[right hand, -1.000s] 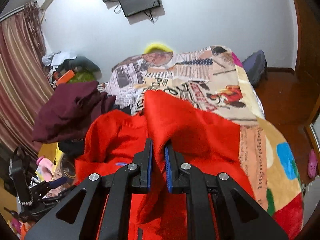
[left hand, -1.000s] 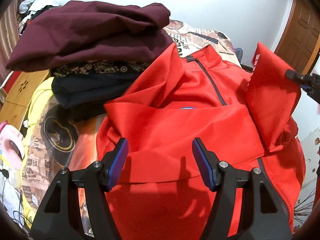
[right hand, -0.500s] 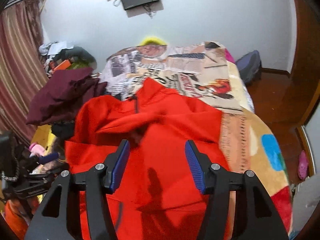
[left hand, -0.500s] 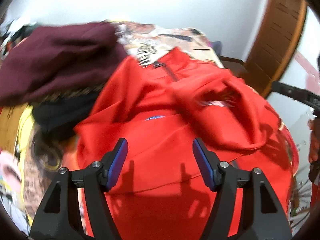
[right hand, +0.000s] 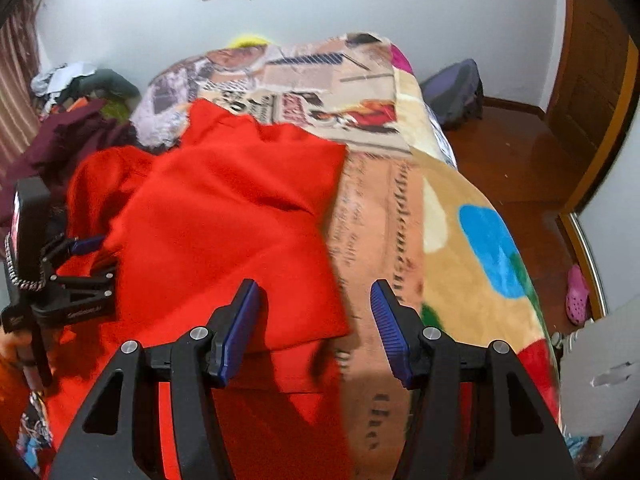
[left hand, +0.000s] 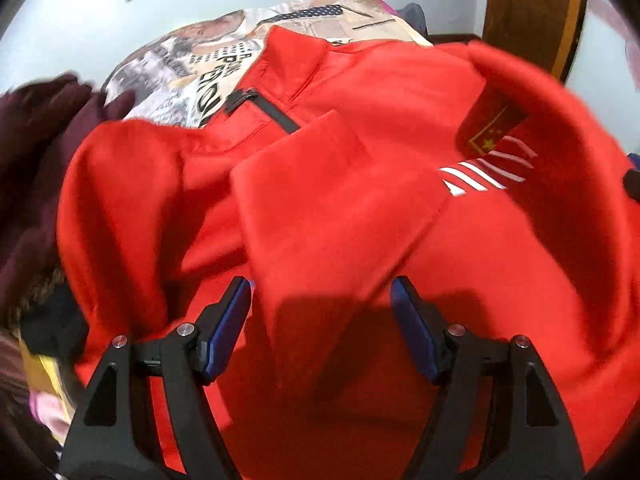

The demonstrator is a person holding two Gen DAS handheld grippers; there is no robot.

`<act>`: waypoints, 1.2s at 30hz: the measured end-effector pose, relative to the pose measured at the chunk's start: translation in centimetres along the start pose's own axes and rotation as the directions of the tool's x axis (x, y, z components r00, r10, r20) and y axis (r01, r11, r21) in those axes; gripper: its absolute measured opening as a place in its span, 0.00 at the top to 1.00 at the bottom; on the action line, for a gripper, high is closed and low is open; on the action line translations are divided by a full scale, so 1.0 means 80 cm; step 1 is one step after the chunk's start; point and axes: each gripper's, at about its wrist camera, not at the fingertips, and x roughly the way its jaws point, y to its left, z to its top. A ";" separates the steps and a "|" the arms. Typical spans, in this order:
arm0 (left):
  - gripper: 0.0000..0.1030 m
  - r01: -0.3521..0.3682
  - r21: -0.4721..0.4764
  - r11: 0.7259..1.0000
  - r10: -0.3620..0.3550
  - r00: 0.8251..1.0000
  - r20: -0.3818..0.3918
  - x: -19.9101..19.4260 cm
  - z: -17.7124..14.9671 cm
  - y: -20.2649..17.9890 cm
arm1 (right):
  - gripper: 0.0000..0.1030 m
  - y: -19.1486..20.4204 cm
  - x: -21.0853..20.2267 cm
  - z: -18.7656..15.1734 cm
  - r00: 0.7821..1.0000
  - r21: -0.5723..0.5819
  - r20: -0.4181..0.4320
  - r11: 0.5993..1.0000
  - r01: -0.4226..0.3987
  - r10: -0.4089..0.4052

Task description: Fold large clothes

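Hovering both grippers, left gripper [left hand: 320, 320] and right gripper [right hand: 316, 320], jaws apart and empty, over the red jacket [left hand: 340, 208]; needing low, even grabs at the hem.

one red jacket [left hand: 360, 208] lies on one bed under one printed blanket [right hand: 460, 208]. two grippers are in view — the left gripper [left hand: 320, 328] and the right gripper [right hand: 316, 328] — each with two blue pads. one maroon garment [left hand: 36, 128] sits at the bed's left side. one pink clog [right hand: 577, 294] rests on the floor, one dark bag [right hand: 456, 88] leans by the wall, and one wooden door [right hand: 592, 64] stands at the right.
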 end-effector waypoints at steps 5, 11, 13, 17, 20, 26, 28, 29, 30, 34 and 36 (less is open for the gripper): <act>0.44 -0.014 0.026 1.000 0.014 1.000 0.017 0.016 0.032 0.001 | 0.41 -0.023 0.011 -0.010 1.000 0.010 -0.004 1.000 0.007 -0.007; 0.89 -0.001 -0.016 1.000 0.001 1.000 0.027 0.020 0.051 0.006 | 0.40 -0.050 -0.007 -0.015 1.000 0.081 0.001 0.996 0.028 -0.028; 0.92 0.020 -0.047 0.999 -0.018 0.999 0.050 0.005 0.051 0.012 | 0.40 -0.054 -0.024 -0.019 1.000 0.066 0.014 0.998 0.018 -0.019; 0.93 0.055 -0.111 0.992 -0.041 0.991 0.131 -0.042 0.048 0.032 | 0.40 -0.045 -0.044 -0.029 1.000 -0.017 0.015 1.000 0.025 -0.025; 0.93 0.070 -0.158 0.985 -0.038 0.980 0.196 -0.082 0.041 0.050 | 0.40 -0.034 -0.036 -0.031 1.000 -0.051 -0.009 0.999 0.010 -0.010; 0.93 0.091 -0.242 0.966 -0.015 0.954 0.298 -0.152 0.018 0.089 | 0.40 -0.008 -0.009 -0.024 0.998 -0.120 -0.037 0.992 0.040 -0.044; 0.93 0.080 -0.259 0.962 0.007 0.948 0.319 -0.170 0.007 0.098 | 0.40 -0.004 -0.007 -0.019 0.999 -0.128 -0.014 0.991 0.049 -0.051; 0.93 0.076 -0.266 0.961 0.016 0.945 0.327 -0.177 0.001 0.101 | 0.40 -0.003 -0.006 -0.016 0.999 -0.122 -0.006 0.991 0.049 -0.050; 0.93 0.070 -0.275 0.959 0.028 0.941 0.337 -0.185 -0.005 0.105 | 0.40 -0.004 -0.006 -0.013 0.999 -0.114 0.000 0.993 0.042 -0.043; 0.93 0.039 -0.327 0.944 0.081 0.935 0.346 -0.200 -0.032 0.121 | 0.40 -0.015 -0.005 0.001 0.997 -0.022 0.064 0.999 0.043 -0.041; 0.93 0.029 -0.366 0.930 0.102 0.937 0.335 -0.199 -0.046 0.132 | 0.40 -0.024 -0.008 0.005 0.995 0.040 0.093 0.998 0.044 -0.047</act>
